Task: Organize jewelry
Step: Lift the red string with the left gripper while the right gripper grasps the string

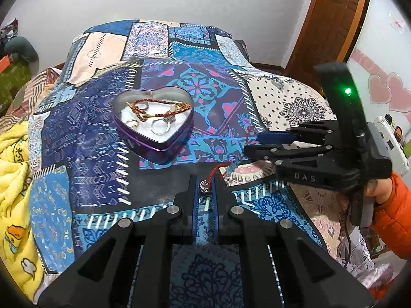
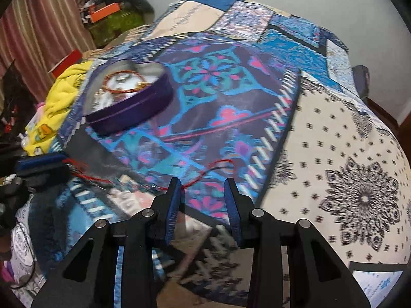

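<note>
A red cord bracelet (image 1: 218,170) with a silver bead and pale blue beads lies stretched over the patchwork cloth. My left gripper (image 1: 204,182) is shut on its silver bead end. In the right wrist view the cord (image 2: 197,178) runs from the left gripper (image 2: 63,165) to just past my right gripper (image 2: 203,190). The right gripper is open, with the cord crossing by its left fingertip and nothing pinched between the pads. The right gripper (image 1: 253,143) also shows from the side in the left wrist view, held by a hand in an orange sleeve. A purple heart-shaped tin (image 1: 164,145) (image 2: 133,107) holds several rings and bracelets.
The patchwork cloth (image 1: 84,138) covers a raised surface that falls away at its far edge. A yellow blanket (image 1: 12,179) lies bunched on the left. A wooden door (image 1: 331,25) stands at the back right. Boxes and clothes (image 2: 110,12) pile up by a curtain.
</note>
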{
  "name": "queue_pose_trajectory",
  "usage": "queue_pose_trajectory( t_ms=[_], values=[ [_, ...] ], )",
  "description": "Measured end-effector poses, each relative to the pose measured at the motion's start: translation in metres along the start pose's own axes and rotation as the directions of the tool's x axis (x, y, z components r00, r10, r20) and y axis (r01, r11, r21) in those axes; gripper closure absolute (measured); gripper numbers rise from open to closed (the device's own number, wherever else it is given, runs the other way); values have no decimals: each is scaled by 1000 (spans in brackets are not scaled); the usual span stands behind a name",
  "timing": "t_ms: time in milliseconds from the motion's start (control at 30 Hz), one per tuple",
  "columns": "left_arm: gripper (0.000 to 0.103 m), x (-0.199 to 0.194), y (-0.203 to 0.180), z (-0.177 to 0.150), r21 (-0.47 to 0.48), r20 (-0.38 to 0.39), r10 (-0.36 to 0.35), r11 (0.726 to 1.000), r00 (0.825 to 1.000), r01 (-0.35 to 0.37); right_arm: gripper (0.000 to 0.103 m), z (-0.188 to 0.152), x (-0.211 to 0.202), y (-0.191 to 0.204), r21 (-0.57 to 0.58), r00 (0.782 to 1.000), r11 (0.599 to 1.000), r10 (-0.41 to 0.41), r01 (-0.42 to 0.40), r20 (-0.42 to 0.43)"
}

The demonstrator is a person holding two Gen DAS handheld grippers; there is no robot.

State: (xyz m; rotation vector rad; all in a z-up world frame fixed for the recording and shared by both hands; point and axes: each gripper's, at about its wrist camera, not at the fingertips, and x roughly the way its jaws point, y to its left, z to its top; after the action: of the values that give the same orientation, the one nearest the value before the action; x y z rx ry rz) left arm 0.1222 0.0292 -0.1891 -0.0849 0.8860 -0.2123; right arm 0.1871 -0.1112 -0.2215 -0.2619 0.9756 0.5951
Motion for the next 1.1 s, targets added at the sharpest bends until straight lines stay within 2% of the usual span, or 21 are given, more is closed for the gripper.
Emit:
queue_pose_trajectory(
  t_ms=[167, 267, 300, 333, 467, 600, 733, 900, 1100],
  values=[
    [95, -6, 5, 0, -23, 10, 3, 1000, 1000, -3, 72, 1, -2, -19, 55, 1000, 998, -21, 22, -12],
    [95, -9, 7, -1, -33, 12, -3, 999, 1000, 4, 72, 0, -13, -25, 126, 997, 990, 70, -69, -9],
    [95, -8, 6, -2, -29, 11, 0, 1000, 1000, 1, 72, 1, -20, -23, 137, 991, 982, 130, -131, 11],
    [95, -8, 5, -2, -28, 10, 1, 1000, 1000, -1, 72, 2, -25, -20, 128, 987, 979, 158, -160, 21],
    [95, -2, 4, -6, -25, -8, -5, 1000, 1000, 5, 72, 5, -32, 8, 64, 981, 979, 194, -195, 23],
    [95, 3, 1, -10, -20, -21, -10, 1000, 1000, 10, 72, 7, -21, 20, 124, 968, 960, 251, -250, 2],
    [95, 7, 1, -14, -20, -30, -20, 1000, 999, 19, 72, 3, -6, 34, 105, 976, 972, 216, -212, -29],
    [95, 9, -3, -17, 2, -40, -36, 999, 999, 36, 72, 3, -5, 38, 79, 981, 978, 193, -193, -2],
    [95, 12, -4, -21, 7, -46, -28, 1000, 999, 28, 84, -2, -9, 50, -10, 986, 986, 166, -166, 13]
  ],
)
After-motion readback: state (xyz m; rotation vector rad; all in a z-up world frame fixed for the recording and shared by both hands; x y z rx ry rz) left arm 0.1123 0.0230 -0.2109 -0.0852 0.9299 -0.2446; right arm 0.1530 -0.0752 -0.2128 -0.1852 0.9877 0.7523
